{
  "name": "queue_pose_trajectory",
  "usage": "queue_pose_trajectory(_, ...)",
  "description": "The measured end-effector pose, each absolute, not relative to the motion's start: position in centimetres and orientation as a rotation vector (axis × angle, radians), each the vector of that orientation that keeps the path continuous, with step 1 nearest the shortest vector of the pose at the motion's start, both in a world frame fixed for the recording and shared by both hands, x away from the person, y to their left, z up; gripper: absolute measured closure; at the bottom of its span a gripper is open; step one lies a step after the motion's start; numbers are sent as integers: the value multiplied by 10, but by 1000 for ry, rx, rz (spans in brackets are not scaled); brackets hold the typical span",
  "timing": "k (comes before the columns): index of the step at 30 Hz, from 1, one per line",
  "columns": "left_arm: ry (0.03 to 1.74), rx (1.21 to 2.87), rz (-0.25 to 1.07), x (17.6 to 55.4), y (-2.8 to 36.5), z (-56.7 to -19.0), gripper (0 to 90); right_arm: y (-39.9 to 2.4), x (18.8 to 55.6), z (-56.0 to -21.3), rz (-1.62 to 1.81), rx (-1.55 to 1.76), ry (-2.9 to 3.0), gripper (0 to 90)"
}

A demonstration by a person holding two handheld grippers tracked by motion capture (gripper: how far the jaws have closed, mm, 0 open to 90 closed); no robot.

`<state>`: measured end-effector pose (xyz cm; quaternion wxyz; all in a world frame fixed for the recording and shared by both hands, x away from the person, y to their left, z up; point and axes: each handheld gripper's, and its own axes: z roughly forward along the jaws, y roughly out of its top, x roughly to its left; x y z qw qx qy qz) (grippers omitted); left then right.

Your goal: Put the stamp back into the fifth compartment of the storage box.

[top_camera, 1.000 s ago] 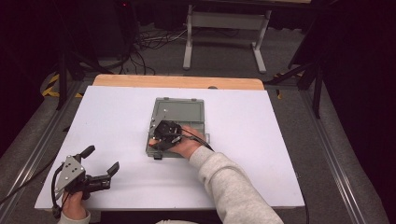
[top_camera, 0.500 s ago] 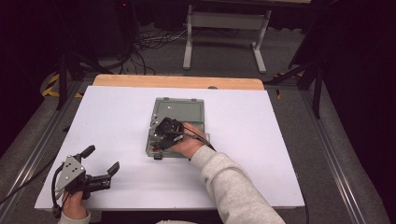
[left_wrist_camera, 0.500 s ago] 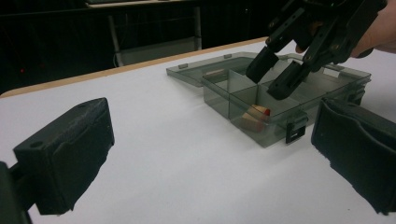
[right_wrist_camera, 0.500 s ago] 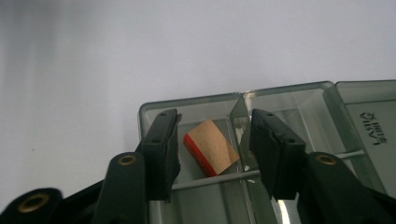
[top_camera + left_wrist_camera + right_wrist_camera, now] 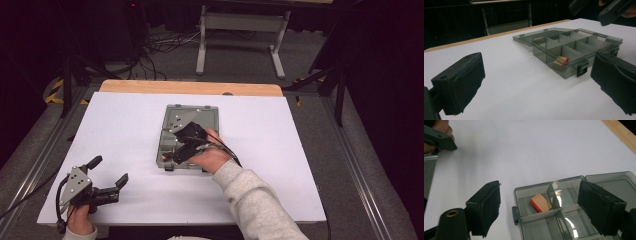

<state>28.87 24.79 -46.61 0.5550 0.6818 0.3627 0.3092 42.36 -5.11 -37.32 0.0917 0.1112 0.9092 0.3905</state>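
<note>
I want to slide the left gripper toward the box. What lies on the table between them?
Nothing: in the left gripper view, bare white table runs from the open left gripper to the compartment box. The high view shows the same.

Compartment box (image 5: 196,120): translucent smoke-grey plastic, rectangular, divided by thin walls into a grid of small cells, lid swung fully open and lying flat on the white table beyond it, dark latches on the near edge; it sits near the table's middle. Wooden block (image 5: 541,202): small, tan, with one red end face, lying tilted on its side in a corner cell beside a latch, touching the cell's divider.
</note>
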Motion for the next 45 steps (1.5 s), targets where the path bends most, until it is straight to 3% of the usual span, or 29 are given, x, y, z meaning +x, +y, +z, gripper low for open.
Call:
queue_pose_trajectory(9,855,1608,732,289,247,-466,2,-78,402,-353,1289,345,2582,127)
queue_pose_trajectory(25,856,1613,731,290,246,-466,2,-125,379,-346,1370,416,2453,81)
queue_pose_trajectory(34,853,1612,729,290,244,-466,2,-164,363,-357,1442,494,2364,75)
queue_pose_trajectory(45,861,1606,728,290,246,-465,2,-224,340,-398,1556,616,2195,49)
